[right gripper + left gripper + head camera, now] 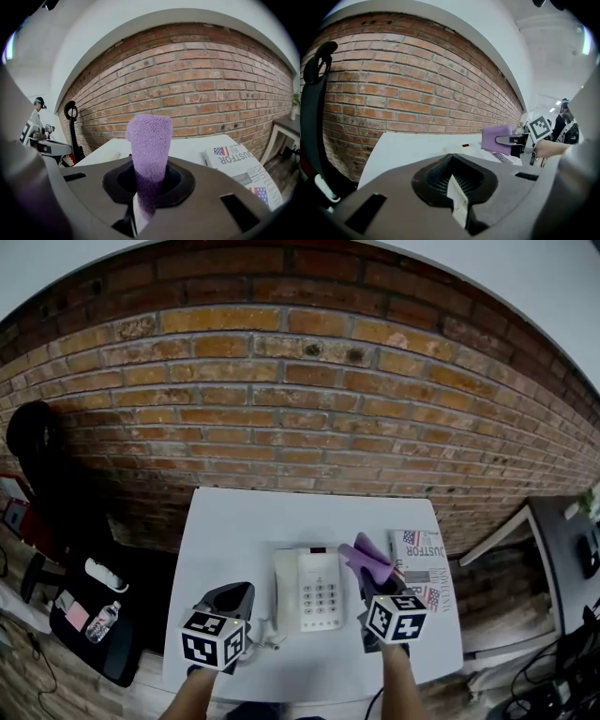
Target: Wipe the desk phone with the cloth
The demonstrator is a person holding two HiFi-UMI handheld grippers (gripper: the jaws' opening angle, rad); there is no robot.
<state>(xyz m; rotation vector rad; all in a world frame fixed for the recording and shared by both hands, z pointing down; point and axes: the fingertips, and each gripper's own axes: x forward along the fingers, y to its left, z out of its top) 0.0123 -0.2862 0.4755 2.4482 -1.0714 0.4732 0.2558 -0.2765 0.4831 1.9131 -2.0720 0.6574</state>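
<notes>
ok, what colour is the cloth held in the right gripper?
Purple, with a fuzzy texture. The cloth shows best in the right gripper view.

- left gripper (234, 594), lower left: chunky dark grey shell, cube (214, 638) of black-and-white square markers on the back
- right gripper (373, 585), lower right of centre: same grey shell, same marker cube (397, 617)
- up close: black ribbed recess (452, 176), rectangular slots (365, 213)
- bare forearms (192, 697) along the bottom edge
</notes>
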